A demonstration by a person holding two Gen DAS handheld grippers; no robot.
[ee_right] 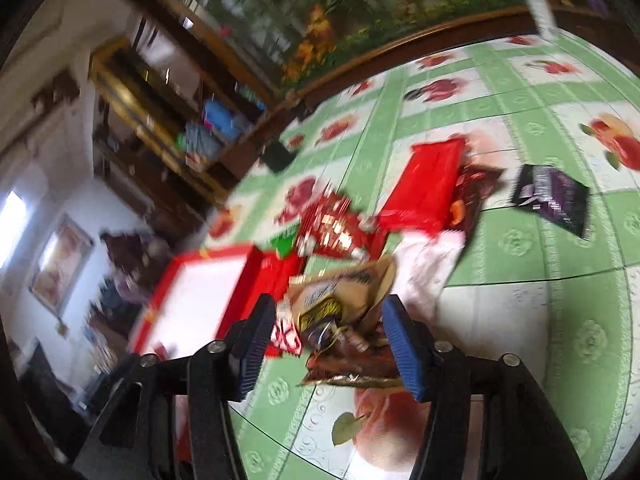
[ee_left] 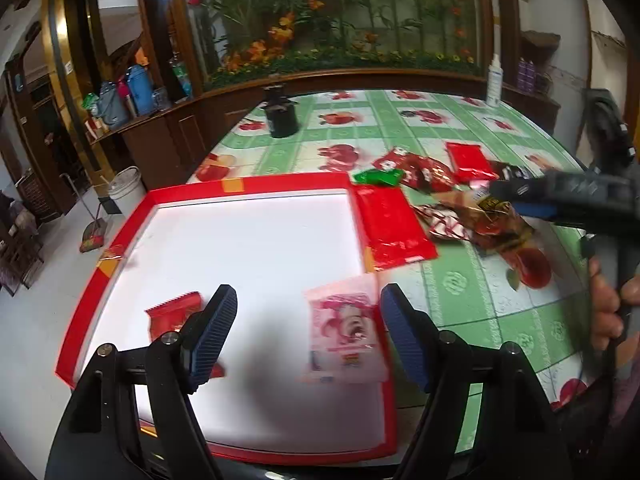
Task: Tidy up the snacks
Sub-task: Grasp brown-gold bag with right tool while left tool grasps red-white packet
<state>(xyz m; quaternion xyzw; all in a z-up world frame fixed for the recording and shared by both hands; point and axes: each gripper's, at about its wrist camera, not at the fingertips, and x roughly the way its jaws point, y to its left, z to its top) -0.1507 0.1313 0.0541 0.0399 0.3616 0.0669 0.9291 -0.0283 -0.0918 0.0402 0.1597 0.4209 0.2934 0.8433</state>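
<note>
Looking into the red-rimmed tray (ee_left: 308, 182), we found a pink packet (ee_left: 346, 336) and small red packet (ee_left: 172, 314); remaining snacks (ee_left: 436, 200) lay heaped on the tabletop (ee_left: 460, 288). Left tool (ee_left: 308, 332) and right tool (ee_right: 328, 344) gaped, holding nothing.

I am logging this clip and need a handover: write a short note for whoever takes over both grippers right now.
Left gripper: jaws open, empty, above the red-rimmed tray.
Right gripper: jaws open around the brown and gold packets in the pile; no grip visible.
Done: a small red packet and a pink packet lie in the tray, the pink one at its right edge.
Left: the large red packet beside the tray, the green packet, the other red wrappers, and the dark purple packet lying apart on the tablecloth.
</note>
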